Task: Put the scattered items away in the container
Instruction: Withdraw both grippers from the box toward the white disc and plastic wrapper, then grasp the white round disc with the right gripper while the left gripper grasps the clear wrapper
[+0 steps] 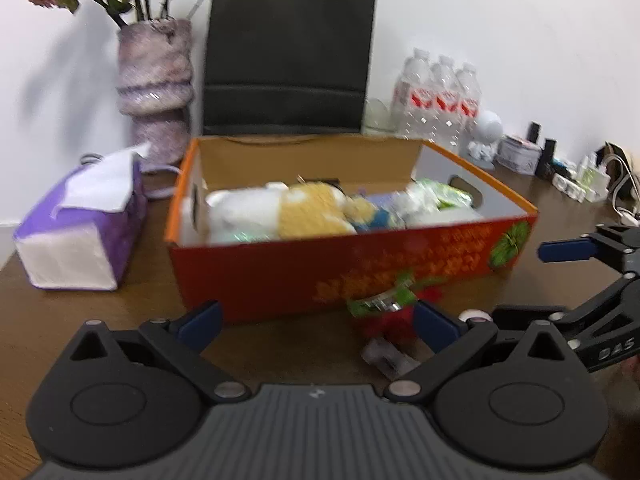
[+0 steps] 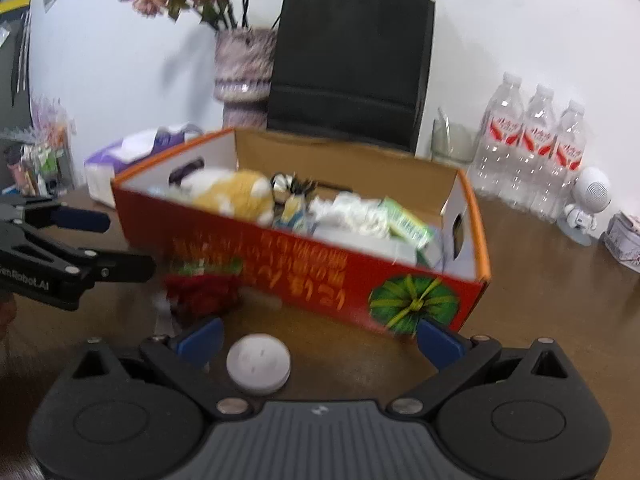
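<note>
The box [image 1: 352, 268] stands on the brown surface [image 1: 80, 320], its long axis running left to right across the left view and slanting from upper left to lower right in the right view, open top upward. Inside lie a yellow-and-white plush [image 1: 308, 212] and some packets [image 2: 404, 222]. A red-and-green item [image 1: 384, 312] lies on the surface against the box's near wall, too blurred to tell its orientation; it sits just ahead of the left hand-held gripper [image 1: 316, 324], close to the right-side fingertip [image 1: 436, 326]. A white disc [image 2: 258, 364] lies flat between the spread fingers of the right hand-held gripper [image 2: 318, 338], nearer its left finger. Both grippers gape wide, holding nothing.
</note>
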`<move>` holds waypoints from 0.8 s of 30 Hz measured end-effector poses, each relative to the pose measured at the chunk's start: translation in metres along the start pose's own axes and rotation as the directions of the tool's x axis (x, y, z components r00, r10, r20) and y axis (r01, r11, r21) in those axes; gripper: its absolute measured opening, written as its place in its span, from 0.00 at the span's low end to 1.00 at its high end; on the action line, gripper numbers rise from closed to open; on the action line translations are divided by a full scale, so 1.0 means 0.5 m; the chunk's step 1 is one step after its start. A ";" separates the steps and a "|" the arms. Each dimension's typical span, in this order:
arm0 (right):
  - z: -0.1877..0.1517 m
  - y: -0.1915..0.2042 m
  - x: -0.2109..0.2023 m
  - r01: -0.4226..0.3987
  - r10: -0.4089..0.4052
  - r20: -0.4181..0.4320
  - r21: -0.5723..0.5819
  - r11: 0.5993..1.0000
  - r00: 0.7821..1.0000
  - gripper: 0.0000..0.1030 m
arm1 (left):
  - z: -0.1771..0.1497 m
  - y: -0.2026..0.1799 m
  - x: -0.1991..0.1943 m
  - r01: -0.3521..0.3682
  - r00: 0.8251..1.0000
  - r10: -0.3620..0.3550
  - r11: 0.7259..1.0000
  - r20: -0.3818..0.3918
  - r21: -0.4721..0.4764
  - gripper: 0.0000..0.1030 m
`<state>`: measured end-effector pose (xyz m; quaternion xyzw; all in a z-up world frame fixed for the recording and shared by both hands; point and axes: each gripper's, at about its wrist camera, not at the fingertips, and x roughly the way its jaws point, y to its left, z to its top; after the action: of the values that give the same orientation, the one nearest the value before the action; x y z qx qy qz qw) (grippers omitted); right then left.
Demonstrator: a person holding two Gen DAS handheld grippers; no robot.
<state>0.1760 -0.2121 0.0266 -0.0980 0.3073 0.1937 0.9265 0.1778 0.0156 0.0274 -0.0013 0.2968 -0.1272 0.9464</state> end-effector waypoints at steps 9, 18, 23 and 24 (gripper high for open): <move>-0.037 0.000 0.026 -0.006 0.007 -0.037 0.036 0.999 0.999 1.00 | -0.026 -0.024 0.030 0.054 0.997 -0.054 0.999 -0.056 0.006 0.87; -0.043 0.011 0.032 -0.039 0.039 -0.035 0.017 0.999 0.999 0.80 | -0.037 -0.042 0.036 0.076 0.995 -0.074 0.997 -0.061 0.030 0.32; -0.043 0.021 0.021 -0.115 0.115 -0.017 0.003 0.993 0.993 0.37 | -0.041 -0.051 0.030 0.093 0.994 -0.090 0.995 -0.059 0.045 0.23; -0.044 0.024 0.019 -0.116 0.116 -0.015 -0.006 0.993 0.993 0.37 | -0.040 -0.049 0.030 0.094 0.994 -0.092 0.995 -0.057 0.040 0.22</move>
<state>0.1663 -0.2049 0.0028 -0.0845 0.3186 0.2476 0.9111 0.1725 -0.0103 0.0043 0.0086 0.3198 -0.1774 0.9307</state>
